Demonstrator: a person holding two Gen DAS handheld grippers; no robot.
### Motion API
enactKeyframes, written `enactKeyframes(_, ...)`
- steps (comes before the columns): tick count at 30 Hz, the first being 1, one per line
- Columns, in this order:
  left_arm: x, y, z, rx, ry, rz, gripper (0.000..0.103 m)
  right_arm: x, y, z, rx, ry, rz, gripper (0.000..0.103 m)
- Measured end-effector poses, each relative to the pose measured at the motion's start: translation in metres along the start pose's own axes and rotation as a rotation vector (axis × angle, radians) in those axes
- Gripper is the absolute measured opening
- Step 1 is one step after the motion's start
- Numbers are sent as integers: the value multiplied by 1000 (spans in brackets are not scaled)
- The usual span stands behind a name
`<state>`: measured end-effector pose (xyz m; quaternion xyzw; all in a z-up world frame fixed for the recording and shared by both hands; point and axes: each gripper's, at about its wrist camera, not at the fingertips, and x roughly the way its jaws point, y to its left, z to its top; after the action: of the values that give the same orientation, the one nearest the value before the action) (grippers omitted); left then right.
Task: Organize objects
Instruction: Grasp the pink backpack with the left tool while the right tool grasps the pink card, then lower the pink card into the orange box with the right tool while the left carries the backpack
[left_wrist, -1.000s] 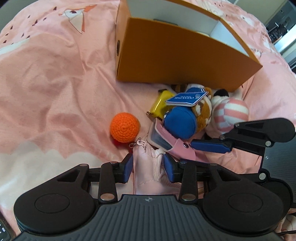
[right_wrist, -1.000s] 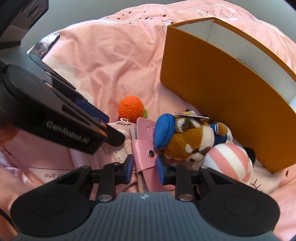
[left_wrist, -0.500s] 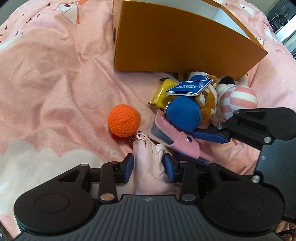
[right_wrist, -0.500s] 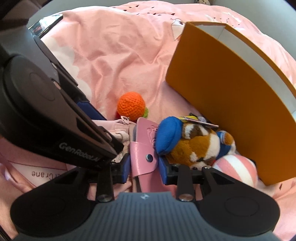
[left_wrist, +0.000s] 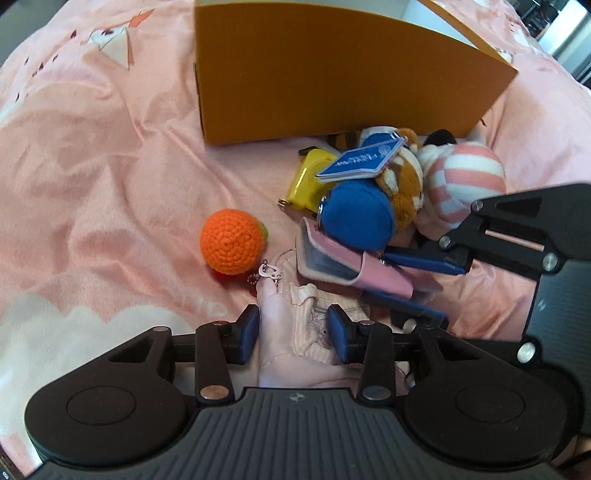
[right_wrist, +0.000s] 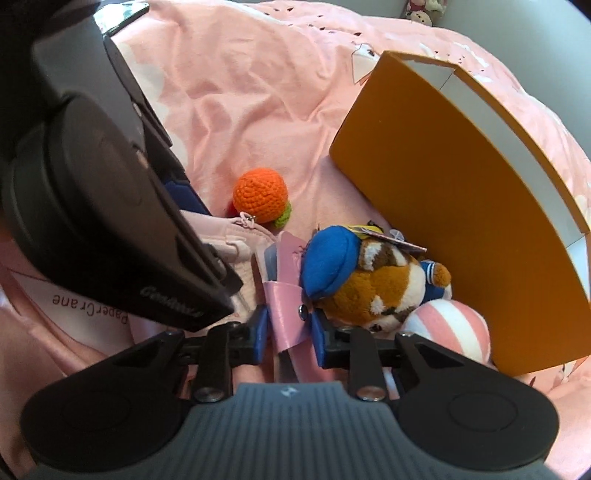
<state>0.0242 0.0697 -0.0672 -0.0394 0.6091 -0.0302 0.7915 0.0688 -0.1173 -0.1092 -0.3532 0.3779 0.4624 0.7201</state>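
The right gripper (right_wrist: 289, 334) is closing its jaws further onto the pink wallet (right_wrist: 291, 314) at six o'clock, tightening for a lift toward the orange box (right_wrist: 461, 221) at two o'clock, while the left gripper (left_wrist: 293, 332) is still clenching the pink cloth pouch (left_wrist: 295, 332)

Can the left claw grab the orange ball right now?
Probably not yet. The left claw is already shut on a pink pouch, so it is busy. The orange ball lies in the open just ahead, nothing covering it, so once the pouch is dropped it looks easy to reach.
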Motion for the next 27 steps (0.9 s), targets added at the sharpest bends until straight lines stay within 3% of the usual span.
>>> enactKeyframes(10, -28, -9, -14, -10, -102, 35, 27, -46, -23, -10, 127, -67, 115, 20)
enactKeyframes(20, -83, -2, -28, -63, -281, 58, 24, -94, -58, -16, 321, -177, 268, 20)
enactKeyframes(27, -118, -7, -14, -50, -396, 80, 24, -116, -79, -11, 428, -244, 252, 20)
